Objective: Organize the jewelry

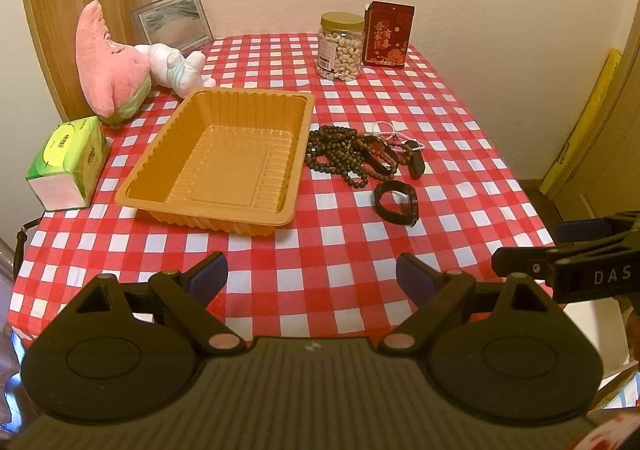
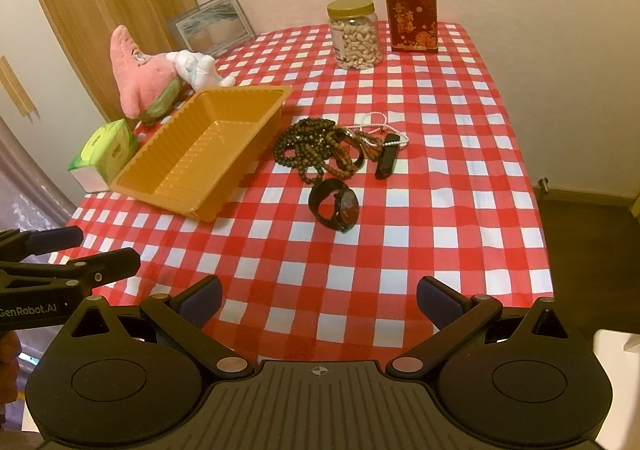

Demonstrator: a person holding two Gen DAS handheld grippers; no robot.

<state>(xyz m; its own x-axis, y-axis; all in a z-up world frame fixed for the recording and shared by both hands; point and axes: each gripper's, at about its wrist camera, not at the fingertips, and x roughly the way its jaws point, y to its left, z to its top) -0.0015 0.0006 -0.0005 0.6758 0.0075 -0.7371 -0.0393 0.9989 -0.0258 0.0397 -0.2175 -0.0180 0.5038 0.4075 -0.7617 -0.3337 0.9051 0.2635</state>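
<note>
An empty orange plastic tray [image 1: 224, 154] [image 2: 200, 154] sits on the red-checked table. To its right lies a heap of dark bead bracelets [image 1: 340, 154] [image 2: 316, 148], with a thin pink-white string bracelet [image 1: 394, 132] [image 2: 380, 126] and a black band [image 1: 416, 164] [image 2: 388, 160]. A black watch [image 1: 396, 202] [image 2: 336, 204] lies nearer, apart from the heap. My left gripper [image 1: 312, 278] is open and empty over the front edge. My right gripper [image 2: 320, 300] is open and empty, to the right of the left one.
A pink plush toy [image 1: 108, 62] [image 2: 140, 70], a white plush [image 1: 180, 66] and a green tissue pack [image 1: 68, 162] [image 2: 104, 154] stand left of the tray. A nut jar [image 1: 342, 46] [image 2: 355, 34], a red box [image 1: 387, 35] [image 2: 412, 16] and a picture frame [image 1: 172, 22] stand at the back.
</note>
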